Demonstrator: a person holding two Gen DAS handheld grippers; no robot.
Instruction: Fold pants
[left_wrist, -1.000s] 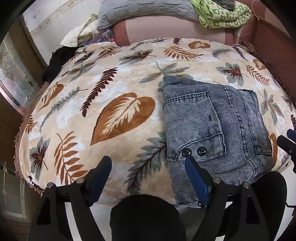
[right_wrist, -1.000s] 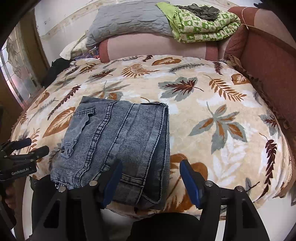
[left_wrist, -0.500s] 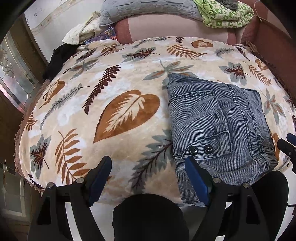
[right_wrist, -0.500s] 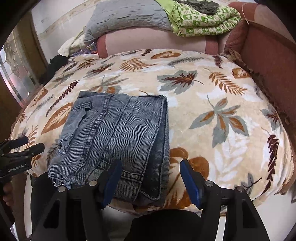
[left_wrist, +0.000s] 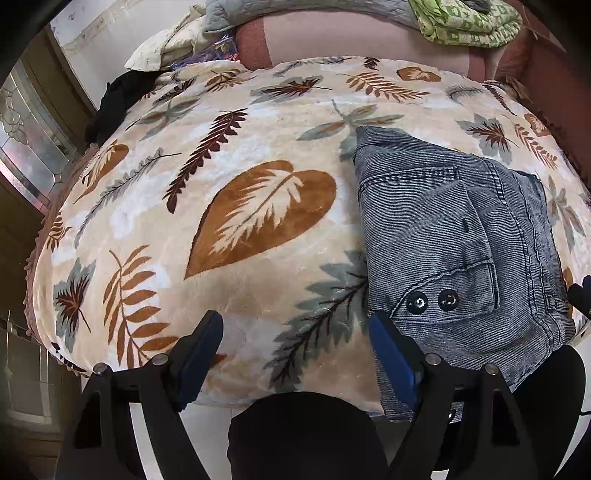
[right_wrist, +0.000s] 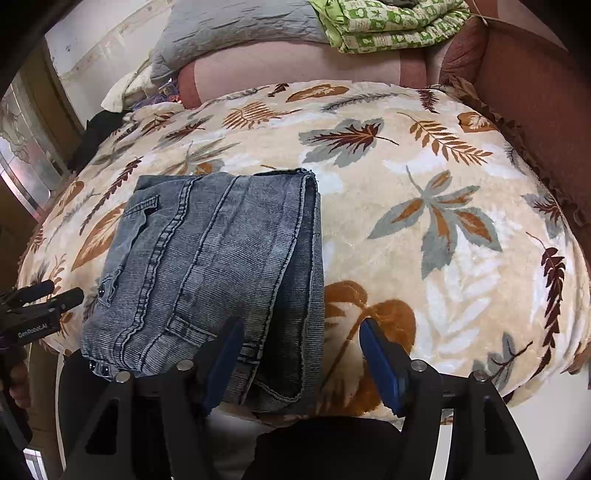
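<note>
At the left edge of the right wrist view we read "GenRobot.AI" in white on the black body of the left gripper (right_wrist: 44, 293). Its blue-padded tongs stand well apart over the plush cream blanket with brown and grey leaf prints (left_wrist: 155, 236), gripping nothing. The folded grey-blue ribbed denim pants (left_wrist: 454, 266) lie on the blanket at its near edge, a compact rectangle with raised double-stitched seams, a patch pocket and two dark round snaps (left_wrist: 432, 301). The right gripper (right_wrist: 301, 363) has its tongs apart too, straddling the bundle's near right corner without pressing it. Behind the blanket we see a pink bolster (right_wrist: 295, 68), a quilted grey pillow (right_wrist: 236, 29) and a folded green patterned cloth (right_wrist: 388, 26).
</note>
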